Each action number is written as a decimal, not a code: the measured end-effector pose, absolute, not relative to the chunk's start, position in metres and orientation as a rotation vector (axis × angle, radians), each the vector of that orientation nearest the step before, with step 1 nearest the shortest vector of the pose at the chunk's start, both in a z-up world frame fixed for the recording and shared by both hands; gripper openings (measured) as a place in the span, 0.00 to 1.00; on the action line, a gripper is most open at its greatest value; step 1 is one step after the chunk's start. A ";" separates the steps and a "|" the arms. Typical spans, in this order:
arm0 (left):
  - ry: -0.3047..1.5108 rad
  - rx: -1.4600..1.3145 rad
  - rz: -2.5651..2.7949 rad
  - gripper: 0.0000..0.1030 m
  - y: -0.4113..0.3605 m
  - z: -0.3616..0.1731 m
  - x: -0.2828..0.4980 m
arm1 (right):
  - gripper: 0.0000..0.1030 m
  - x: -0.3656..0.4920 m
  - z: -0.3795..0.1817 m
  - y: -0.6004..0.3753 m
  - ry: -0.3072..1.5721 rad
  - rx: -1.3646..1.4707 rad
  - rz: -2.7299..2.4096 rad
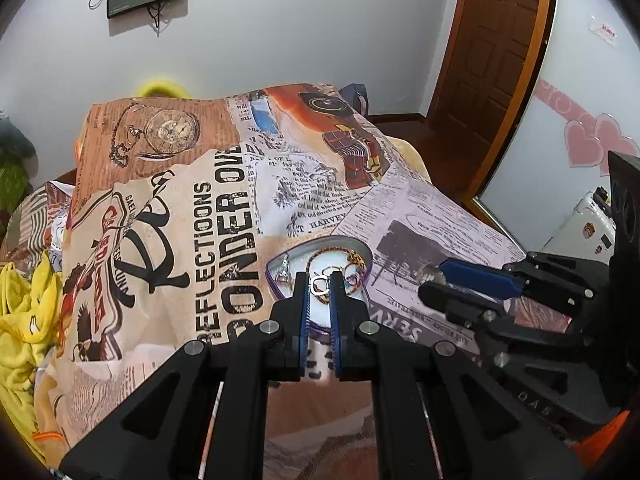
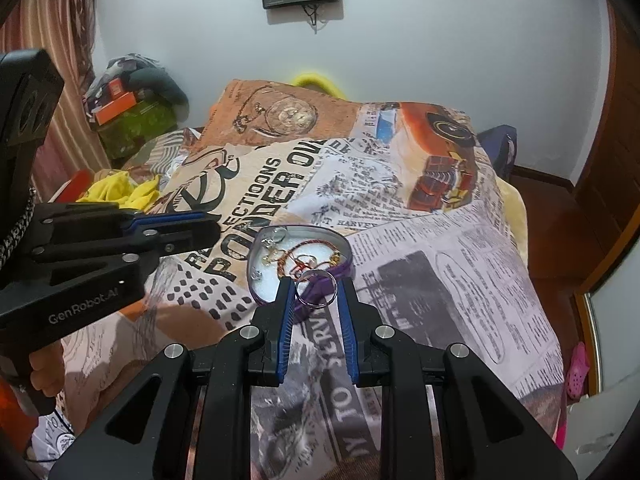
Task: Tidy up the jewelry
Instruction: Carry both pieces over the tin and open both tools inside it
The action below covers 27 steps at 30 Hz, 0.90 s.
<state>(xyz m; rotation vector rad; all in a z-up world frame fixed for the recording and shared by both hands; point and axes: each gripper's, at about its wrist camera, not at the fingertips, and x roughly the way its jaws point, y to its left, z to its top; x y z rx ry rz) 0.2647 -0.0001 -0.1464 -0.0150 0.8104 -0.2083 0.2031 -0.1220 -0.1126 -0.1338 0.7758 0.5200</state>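
Silver ring [image 1: 319, 283] pinched by left gripper [image 1: 319, 285] fingers; right gripper [image 2: 316, 293] fingers grip bangle [image 2: 316, 289].

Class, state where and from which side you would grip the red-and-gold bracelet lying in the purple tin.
Pinch the bracelet across its far arc, probably from above: it lies flat as an open loop, and the tin wall blocks a sideways approach.

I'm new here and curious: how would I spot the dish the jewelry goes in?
Find the newspaper-print blanket covering the bed. On it, ahead of both tools, sits a small purple-rimmed tray with a white inside. It alone holds a tangle of chains and rings.
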 end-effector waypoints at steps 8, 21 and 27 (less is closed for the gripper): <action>0.818 -0.015 -0.227 0.08 0.002 -0.154 0.281 | 0.19 0.214 -0.120 -0.110 0.789 -0.142 0.542; 0.861 -0.033 -0.274 0.08 0.001 -0.175 0.300 | 0.19 0.226 -0.135 -0.103 0.825 -0.137 0.553; 0.863 -0.046 -0.267 0.08 0.007 -0.175 0.302 | 0.19 0.230 -0.141 -0.100 0.843 -0.141 0.562</action>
